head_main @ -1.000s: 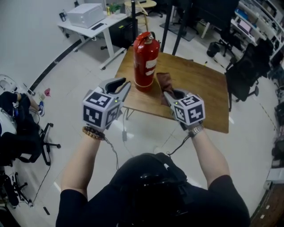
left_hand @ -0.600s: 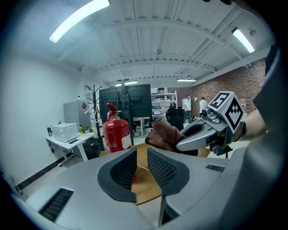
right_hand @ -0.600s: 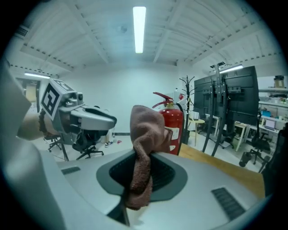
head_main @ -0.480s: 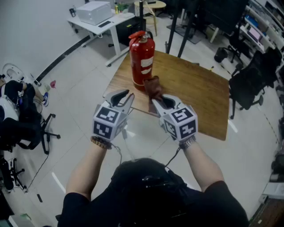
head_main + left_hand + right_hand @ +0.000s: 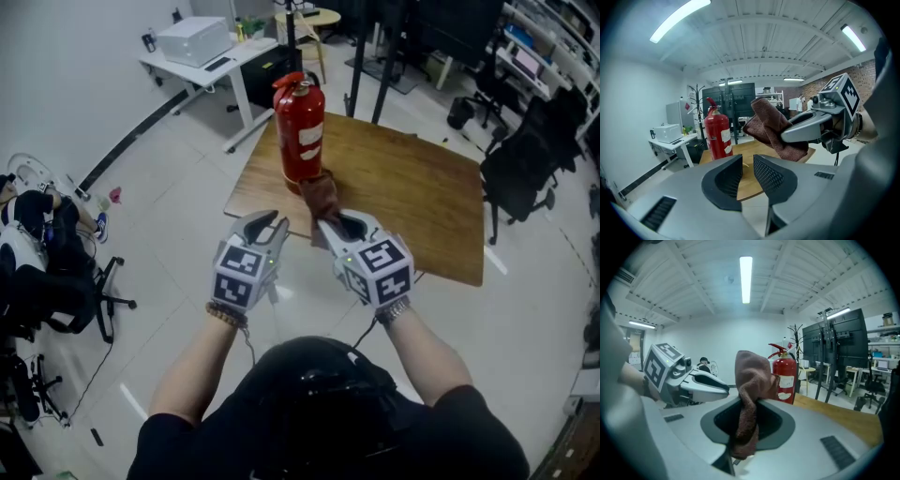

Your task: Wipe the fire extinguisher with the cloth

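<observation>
Two hand-held grippers at the near edge of a wooden table (image 5: 412,197). Left gripper (image 5: 267,221), at nine o'clock of the right: jaws a narrow gap apart, nothing between them. Right gripper (image 5: 330,225): jaws clamped on a brown cloth (image 5: 322,195), which stands up above them. Red fire extinguisher (image 5: 300,131) upright near the table's corner, at eleven o'clock of the cloth and close to it.

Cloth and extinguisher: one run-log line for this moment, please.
right gripper: shut on cloth | left gripper: open, empty | fire extinguisher: upright on table, cloth not touching
</observation>
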A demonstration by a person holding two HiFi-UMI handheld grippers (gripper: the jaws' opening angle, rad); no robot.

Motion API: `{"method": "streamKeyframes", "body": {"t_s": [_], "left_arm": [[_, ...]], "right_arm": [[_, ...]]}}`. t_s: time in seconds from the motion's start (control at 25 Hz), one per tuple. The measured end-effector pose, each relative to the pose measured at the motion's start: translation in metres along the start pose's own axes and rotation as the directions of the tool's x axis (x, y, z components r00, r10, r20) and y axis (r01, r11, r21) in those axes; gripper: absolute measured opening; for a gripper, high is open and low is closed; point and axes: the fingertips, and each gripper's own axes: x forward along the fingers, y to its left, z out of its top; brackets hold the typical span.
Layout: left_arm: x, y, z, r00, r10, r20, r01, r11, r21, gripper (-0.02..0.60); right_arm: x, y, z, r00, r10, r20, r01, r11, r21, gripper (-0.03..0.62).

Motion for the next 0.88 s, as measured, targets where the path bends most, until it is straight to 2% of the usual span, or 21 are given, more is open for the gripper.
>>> {"method": "streamKeyframes", "body": {"t_s": [0.36,0.88], "left_arm": [[-0.020,0.010,-0.008,0.999,-0.040,0.014,0.040,0.999,0.021,0.069],[-0.030,0.007,-0.015,0.998,-0.061,0.006,0.061,0.998,0.015,0.069]], "right_arm": [[0.003,0.035,0.001,0.998,-0.068,0.000,0.068,0.998,-0.003,0.086],[0.000,0.041,-0.002,0.993,-0.118,-0.019,0.118,0.993,-0.003,0.087]]}}
